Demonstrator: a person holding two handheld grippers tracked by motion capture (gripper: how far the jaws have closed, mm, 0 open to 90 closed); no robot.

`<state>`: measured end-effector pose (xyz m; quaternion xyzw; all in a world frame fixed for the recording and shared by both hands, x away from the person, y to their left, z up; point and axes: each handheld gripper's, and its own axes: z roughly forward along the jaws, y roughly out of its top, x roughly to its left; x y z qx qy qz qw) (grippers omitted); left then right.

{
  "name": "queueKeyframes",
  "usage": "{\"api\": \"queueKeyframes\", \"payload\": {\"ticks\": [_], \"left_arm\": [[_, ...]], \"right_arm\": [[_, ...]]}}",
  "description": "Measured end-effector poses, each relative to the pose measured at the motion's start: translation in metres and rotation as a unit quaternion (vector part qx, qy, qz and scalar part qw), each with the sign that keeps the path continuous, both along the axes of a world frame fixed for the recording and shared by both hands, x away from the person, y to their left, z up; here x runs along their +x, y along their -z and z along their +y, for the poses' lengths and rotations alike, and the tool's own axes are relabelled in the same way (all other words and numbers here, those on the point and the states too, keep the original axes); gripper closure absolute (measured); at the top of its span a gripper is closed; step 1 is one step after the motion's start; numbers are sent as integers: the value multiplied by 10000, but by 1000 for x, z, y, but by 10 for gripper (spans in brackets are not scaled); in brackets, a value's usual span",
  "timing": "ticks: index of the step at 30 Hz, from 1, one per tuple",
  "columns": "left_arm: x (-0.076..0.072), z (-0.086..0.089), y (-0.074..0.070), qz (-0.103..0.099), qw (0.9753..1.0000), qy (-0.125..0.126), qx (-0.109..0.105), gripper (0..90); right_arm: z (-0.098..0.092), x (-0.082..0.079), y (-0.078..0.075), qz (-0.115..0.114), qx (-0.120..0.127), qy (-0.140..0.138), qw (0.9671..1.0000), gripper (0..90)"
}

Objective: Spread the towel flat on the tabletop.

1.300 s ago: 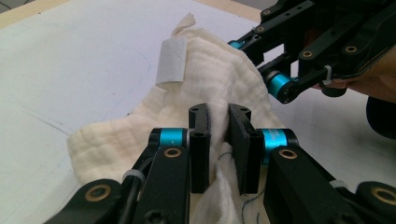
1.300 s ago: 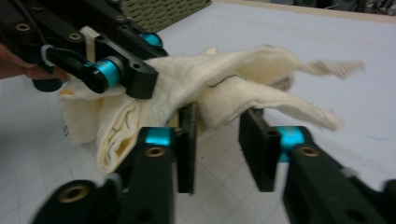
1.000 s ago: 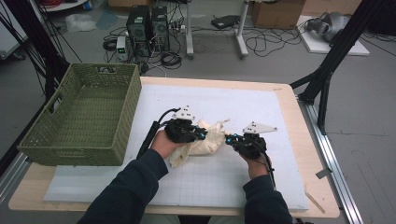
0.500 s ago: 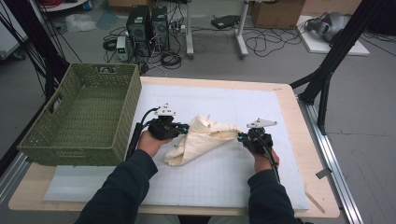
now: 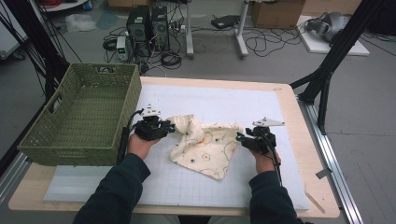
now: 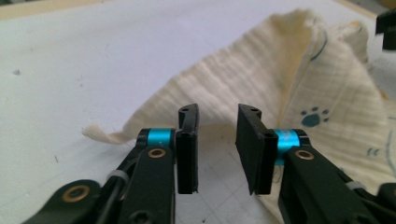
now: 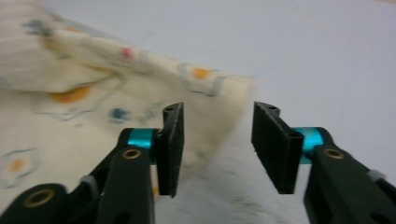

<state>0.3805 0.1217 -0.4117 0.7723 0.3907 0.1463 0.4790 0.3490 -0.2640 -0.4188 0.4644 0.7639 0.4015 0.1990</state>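
Up close, both tongs, left (image 6: 215, 140) and right (image 7: 217, 140), agape and empty beside the printed cloth (image 5: 208, 144).

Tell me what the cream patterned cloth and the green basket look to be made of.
The cream patterned cloth looks like soft crinkled cotton gauze, matte: the left gripper view shows fine ribbed weave and limp folds. The green basket looks like woven wicker or plastic strands, dull finish: regular plaited walls and cut-out handles; which of the two, the pictures leave open.
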Motion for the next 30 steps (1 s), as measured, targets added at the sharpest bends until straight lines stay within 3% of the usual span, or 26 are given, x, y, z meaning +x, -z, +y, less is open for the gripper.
{"api": "queueKeyframes", "payload": {"ticks": [2, 7, 9, 10, 12, 14, 16, 18, 21, 24, 27, 30], "left_arm": [[-2, 0, -2, -69, 9999, 64, -109, 608], [-4, -5, -2, -55, 9997, 182, -155, 524], [-5, -6, 0, -30, 9996, 228, -148, 522], [-5, -6, 0, -37, 9996, 249, -138, 522], [-6, -6, 0, -31, 9996, 245, -145, 522], [-6, -6, 0, -13, 9996, 258, -143, 522], [-6, -6, 0, 20, 9995, 278, -141, 521], [-7, -7, 0, 49, 9993, 339, -116, 518], [-10, -8, 1, 87, 9991, 394, -121, 510], [-15, -10, 5, 135, 9988, 460, -65, 514], [-24, -12, 13, 258, 9979, 597, 61, 515], [-30, -16, 20, 300, 9969, 700, 216, 518]], "right_arm": [[10, -5, 2, 25, 15, -318, 9995, 460], [36, -15, 18, 229, -325, -834, 9957, 419], [43, -16, 25, 382, -433, -1003, 9933, 511], [46, -17, 27, 341, -572, -1021, 9925, 541], [47, -19, 25, 303, -633, -1137, 9910, 751], [47, -20, 24, 244, -774, -1247, 9889, 879], [44, -21, 23, 188, -930, -1200, 9882, 883], [39, -22, 22, 110, -1124, -980, 9888, 883], [25, -23, 21, 68, -1221, -619, 9906, 882], [14, -25, 20, 13, -1410, -301, 9896, 859], [6, -28, 18, 45, -1246, -176, 9920, 736], [0, -31, 13, -101, -1015, -183, 9946, 679]]}}
